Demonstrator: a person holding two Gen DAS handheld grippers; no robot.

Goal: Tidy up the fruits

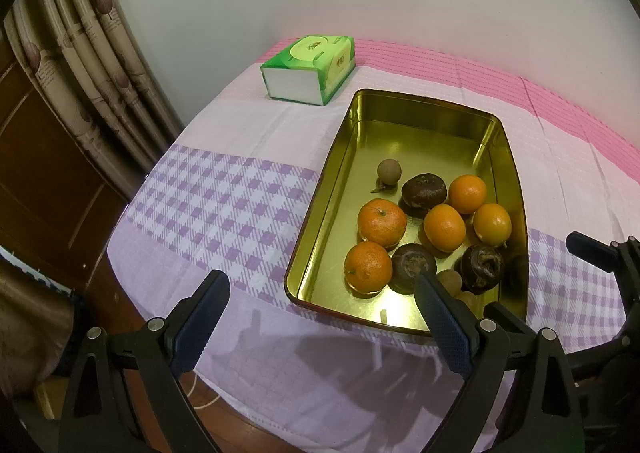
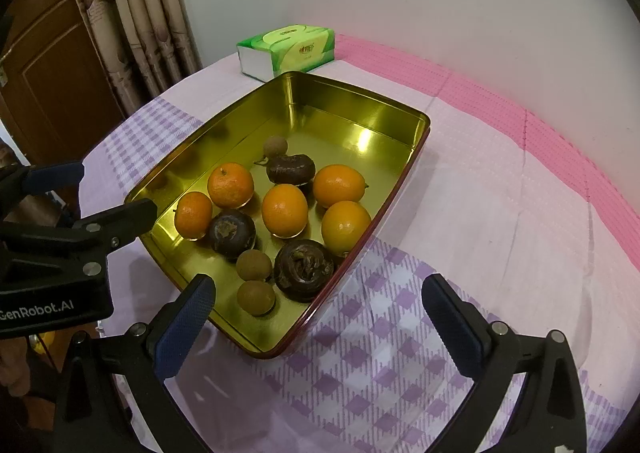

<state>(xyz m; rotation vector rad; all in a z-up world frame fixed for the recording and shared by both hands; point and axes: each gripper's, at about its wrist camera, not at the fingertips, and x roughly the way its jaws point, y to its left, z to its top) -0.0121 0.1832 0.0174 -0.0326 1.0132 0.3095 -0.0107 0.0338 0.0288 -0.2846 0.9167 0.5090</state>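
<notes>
A: Where is the fruit sitting?

B: All of it lies inside the gold tin tray (image 2: 224, 125) on the counter (image 2: 500, 213), which wears a pink and purple checked cloth. Five oranges (image 2: 285, 210), three dark brown fruits (image 2: 304, 264) and three small tan round fruits (image 2: 253, 264) are bunched in the tray's near half; the far half is bare metal.

A: And the left hand-held gripper?

B: The left hand-held gripper (image 1: 320, 301) has its jaws spread wide, nothing between them. It hangs over the near left corner of the tray: its right fingertip (image 1: 430, 289) overlaps the view of a dark fruit (image 1: 412, 265), while the left one sits over the cloth, apart from the tray.

A: The right one?

B: The right hand-held gripper (image 2: 318, 299) is also wide and empty. It hovers at the tray's near right corner. The closest tan fruit (image 2: 256, 297) lies just beyond its left fingertip (image 2: 200, 293), and the right fingertip is over checked cloth outside the tray.

A: Anything else on the counter?

B: A green tissue pack (image 1: 310, 67) just beyond the tray's far end, near the wall.
</notes>
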